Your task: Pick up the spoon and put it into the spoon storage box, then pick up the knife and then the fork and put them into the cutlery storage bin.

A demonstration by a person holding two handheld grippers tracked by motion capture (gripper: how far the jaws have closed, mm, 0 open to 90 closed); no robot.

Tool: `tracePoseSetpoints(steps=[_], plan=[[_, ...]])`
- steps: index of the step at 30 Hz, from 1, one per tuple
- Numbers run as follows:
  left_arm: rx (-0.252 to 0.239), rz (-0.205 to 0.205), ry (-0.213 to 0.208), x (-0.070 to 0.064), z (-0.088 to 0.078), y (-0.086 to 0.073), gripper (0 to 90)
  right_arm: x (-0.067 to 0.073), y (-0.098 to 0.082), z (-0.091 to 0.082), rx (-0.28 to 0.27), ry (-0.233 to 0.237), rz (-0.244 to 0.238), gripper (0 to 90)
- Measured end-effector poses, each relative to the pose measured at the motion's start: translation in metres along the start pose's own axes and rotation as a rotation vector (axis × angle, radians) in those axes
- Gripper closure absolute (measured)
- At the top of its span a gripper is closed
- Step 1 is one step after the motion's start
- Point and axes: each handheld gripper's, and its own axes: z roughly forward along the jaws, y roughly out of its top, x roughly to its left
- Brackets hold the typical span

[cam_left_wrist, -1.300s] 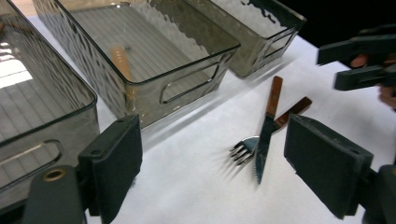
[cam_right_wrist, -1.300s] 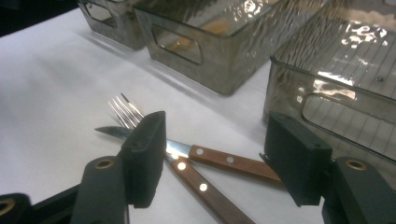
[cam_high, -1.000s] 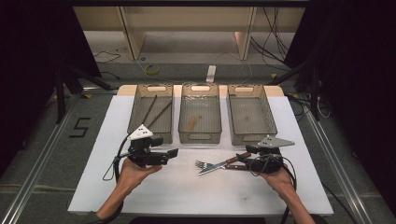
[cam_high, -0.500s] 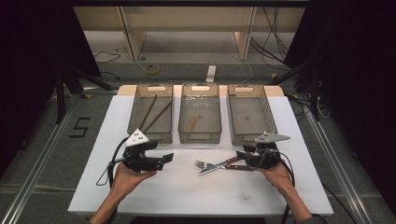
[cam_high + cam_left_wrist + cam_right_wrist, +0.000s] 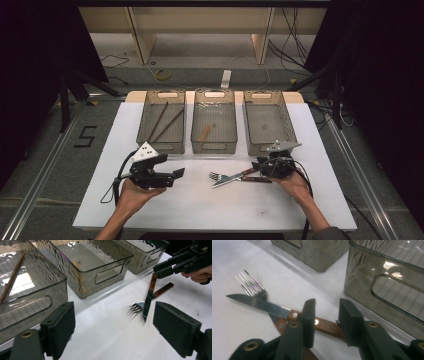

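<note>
Right tool [image 5: 261, 169], in the right hand [image 5: 295, 184]: jaws have just been closing and now straddle the brown wooden handle of the serrated steel table knife [image 5: 259, 304]. In the right gripper view a sliver of gap shows on each side of the handle, so the pads look not yet pressed home; nothing clamped yet.

The knife lies flat on the white table [image 5: 210, 210], blade pointing to 9 o'clock from the tool, crossed over a steel fork with a wooden handle [image 5: 220, 176], its tines just beyond the blade.

Judgement for the step: close squarely on the knife handle alone, behind the rivet, keeping the lower pad clear of the fork handle beneath, or both may lift together. Lift level so the blade does not swing.

Left tool [image 5: 167, 174]: jaws wide apart, empty, hovering over bare table at 9 o'clock of the cutlery.

At 12 o'clock, three smoky clear plastic bins [image 5: 214, 146] in a row; the right bin [image 5: 266, 145] sits just beyond the right tool.
</note>
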Motion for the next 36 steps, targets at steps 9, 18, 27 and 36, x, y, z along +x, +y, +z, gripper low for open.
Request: tracePoseSetpoints(steps=[9, 18, 27, 36], plan=[[-0.004, -0.004, 0.007, 0.001, 0.001, 0.0, 17.4, -0.003, 0.0, 0.009, 0.065, -0.015, -0.019, 80.2], [-0.007, 0.011, 0.002, -0.001, 0.0, -0.001, 17.4, -0.002, 0.0, 0.009, 0.09, -0.014, -0.026, 85.5], [-0.002, 0.007, 0.004, 0.0, 0.002, -0.002, 17.4, -0.005, 0.005, 0.012, 0.091, -0.047, -0.049, 88.1], [-0.002, 0.01, 0.007, 0.0, 0.001, -0.002, 17.4, -0.009, 0.007, 0.016, 0.135, -0.06, -0.045, 90.0]])
